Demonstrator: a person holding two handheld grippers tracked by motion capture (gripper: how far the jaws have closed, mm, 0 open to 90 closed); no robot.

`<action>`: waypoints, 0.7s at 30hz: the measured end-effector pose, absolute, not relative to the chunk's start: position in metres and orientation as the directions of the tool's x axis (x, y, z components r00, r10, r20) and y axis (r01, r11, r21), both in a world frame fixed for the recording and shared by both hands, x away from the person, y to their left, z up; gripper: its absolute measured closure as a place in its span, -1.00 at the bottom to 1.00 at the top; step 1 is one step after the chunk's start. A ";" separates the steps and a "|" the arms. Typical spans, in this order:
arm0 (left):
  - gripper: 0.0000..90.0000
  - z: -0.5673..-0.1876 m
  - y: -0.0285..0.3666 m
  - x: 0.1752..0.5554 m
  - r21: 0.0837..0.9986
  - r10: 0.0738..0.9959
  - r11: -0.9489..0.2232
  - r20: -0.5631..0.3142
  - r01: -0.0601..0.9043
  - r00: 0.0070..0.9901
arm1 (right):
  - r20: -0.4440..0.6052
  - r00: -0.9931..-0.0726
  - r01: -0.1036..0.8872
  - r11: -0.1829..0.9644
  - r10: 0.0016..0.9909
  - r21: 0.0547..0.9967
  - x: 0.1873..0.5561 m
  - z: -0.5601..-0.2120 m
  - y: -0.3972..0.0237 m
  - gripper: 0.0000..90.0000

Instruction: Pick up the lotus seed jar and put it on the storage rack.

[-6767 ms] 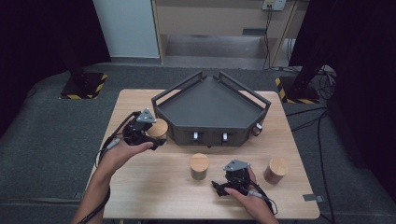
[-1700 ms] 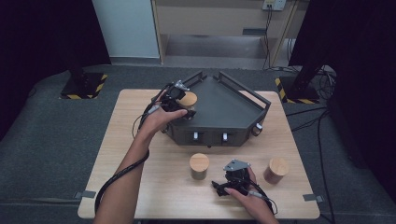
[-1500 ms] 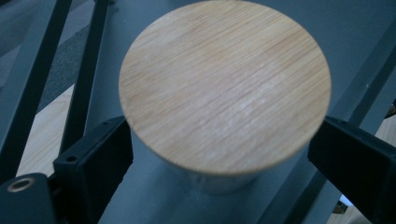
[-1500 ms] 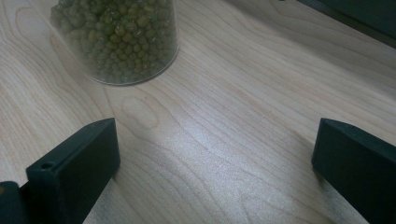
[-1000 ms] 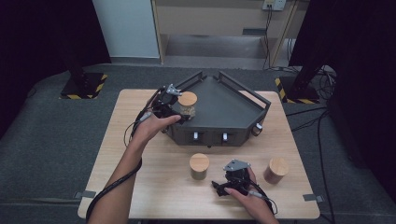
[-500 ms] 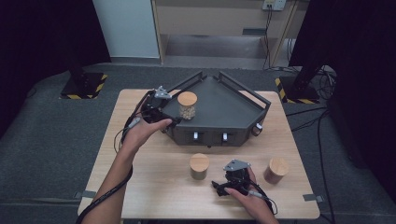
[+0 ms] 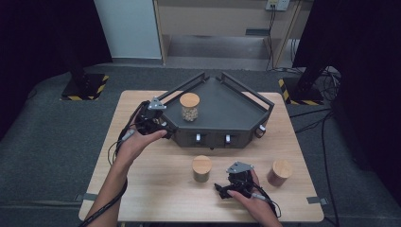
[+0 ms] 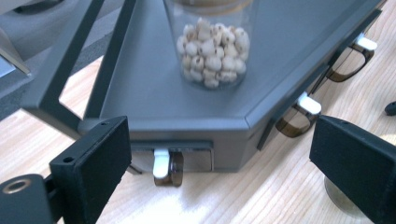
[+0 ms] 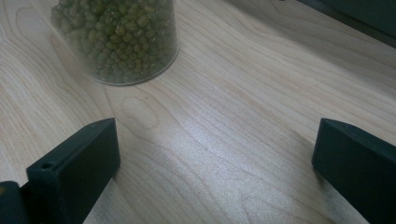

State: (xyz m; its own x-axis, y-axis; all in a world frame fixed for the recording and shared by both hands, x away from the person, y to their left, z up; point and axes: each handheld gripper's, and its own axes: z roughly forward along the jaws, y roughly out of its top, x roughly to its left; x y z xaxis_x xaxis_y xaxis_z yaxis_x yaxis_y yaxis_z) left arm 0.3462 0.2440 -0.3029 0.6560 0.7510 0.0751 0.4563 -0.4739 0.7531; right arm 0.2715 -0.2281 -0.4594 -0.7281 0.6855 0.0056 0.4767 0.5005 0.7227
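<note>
Jar of pale seeds (image 7: 189,107) stands upright on the dark tray (image 7: 236,111) near the bench's (image 7: 156,198) far edge. From the left gripper view we make out its white round seeds (image 8: 212,56) and the tray's clips, which the high view leaves tiny. Our left gripper (image 7: 158,124) has let go and drawn back off the tray's left corner, jaws wide open and empty. Our right gripper (image 7: 226,188) rests near the front edge, jaws open, just beside the green-bean jar (image 7: 202,168); a brown jar (image 7: 280,172) stands to its right.
</note>
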 end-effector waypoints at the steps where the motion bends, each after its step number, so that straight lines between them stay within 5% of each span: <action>1: -0.90 -0.305 0.245 0.344 0.754 0.752 -0.472 0.074 0.457 0.655 | 0.006 -0.728 0.477 0.500 0.685 0.723 0.272 -0.459 -0.228 -0.97; 21: -0.90 -0.336 0.260 0.320 0.738 0.772 -0.467 0.071 0.488 0.632 | 0.006 -0.728 0.477 0.500 0.686 0.723 0.272 -0.459 -0.228 -0.98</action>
State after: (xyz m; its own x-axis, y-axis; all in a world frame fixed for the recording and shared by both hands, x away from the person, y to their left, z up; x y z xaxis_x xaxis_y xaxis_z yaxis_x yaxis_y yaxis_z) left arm 0.3199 0.2600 -0.3356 0.6318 0.7719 0.0709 0.4877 -0.4669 0.7377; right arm 0.2715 -0.2280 -0.4594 -0.7280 0.6856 0.0057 0.4768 0.5002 0.7228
